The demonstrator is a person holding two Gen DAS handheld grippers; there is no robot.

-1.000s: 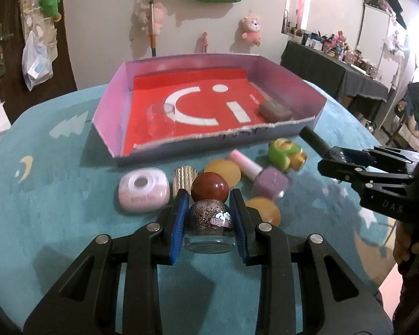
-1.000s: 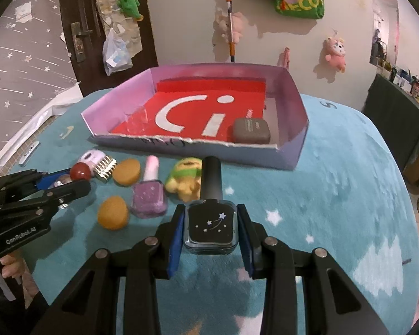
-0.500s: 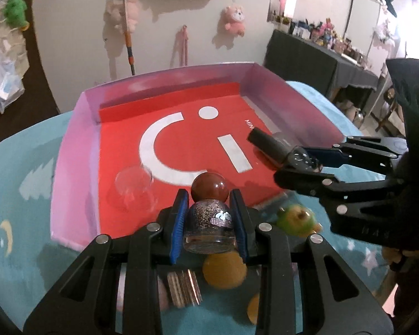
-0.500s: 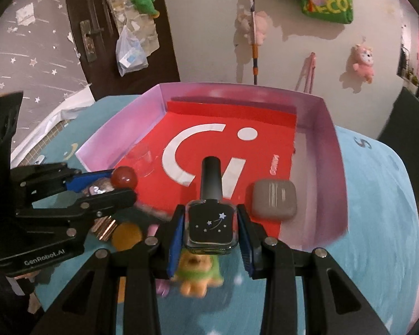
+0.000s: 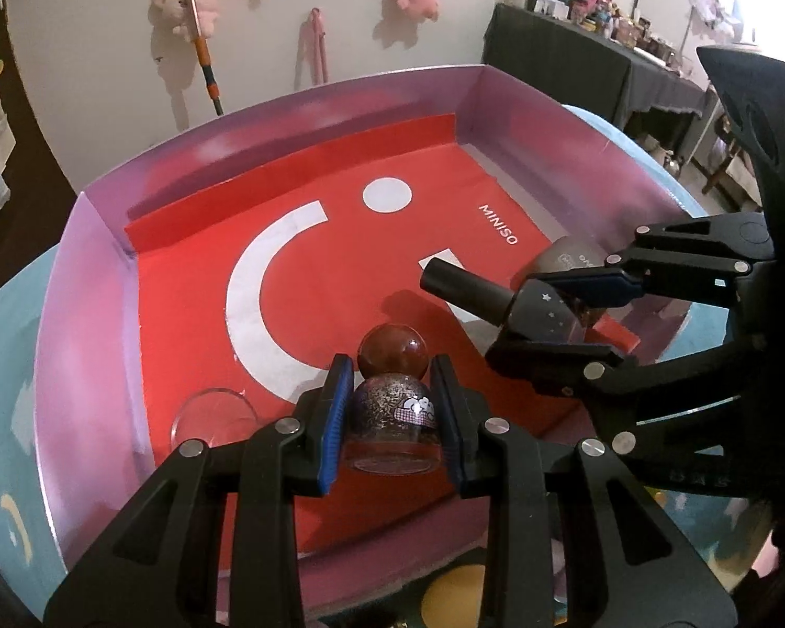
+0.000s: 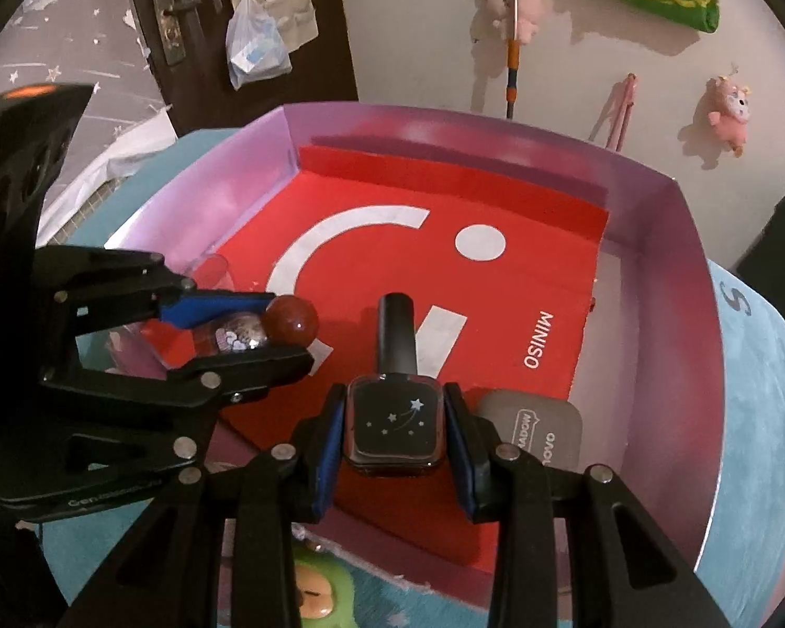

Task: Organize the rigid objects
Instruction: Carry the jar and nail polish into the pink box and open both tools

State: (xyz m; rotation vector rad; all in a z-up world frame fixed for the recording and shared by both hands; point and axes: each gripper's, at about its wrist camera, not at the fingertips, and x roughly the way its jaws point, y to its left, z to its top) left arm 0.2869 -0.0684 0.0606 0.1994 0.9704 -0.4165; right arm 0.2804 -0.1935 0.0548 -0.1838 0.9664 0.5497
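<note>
- A second ago both grippers were over the blue tabletop (image 6: 759, 418), in front of the box. Now both are over the red floor of the pink box (image 5: 298, 120).
- The left gripper (image 5: 390, 413) has its jaws squeezed tight on the round glitter bottle (image 5: 392, 408) with the brown ball cap. The bottle sits between the blue pads and has not slipped.
- The right gripper (image 6: 395, 429) has its jaws squeezed tight on the dark square bottle (image 6: 395, 426) with little stars on it. Its long black cap points toward the far side of the box.
- In the view from the left side, the dark square bottle is held just to the right of the glitter bottle. The two grippers are near each other but not touching.
- The toys that were close in front of the grippers before are now behind them. Only a green toy (image 6: 314, 596) and a yellow round thing (image 5: 455, 596) peek out at the bottom, outside the box.
- Inside the box there is a clear cup (image 5: 212, 416) near the left wall and a gray case (image 6: 539, 429) near the right side.
- I think both bottles are now in the right spot to be put down. The next step looks like lowering them and letting go.
- The glitter bottle should land away from the clear cup, and the dark bottle away from the gray case, so nothing gets knocked.
</note>
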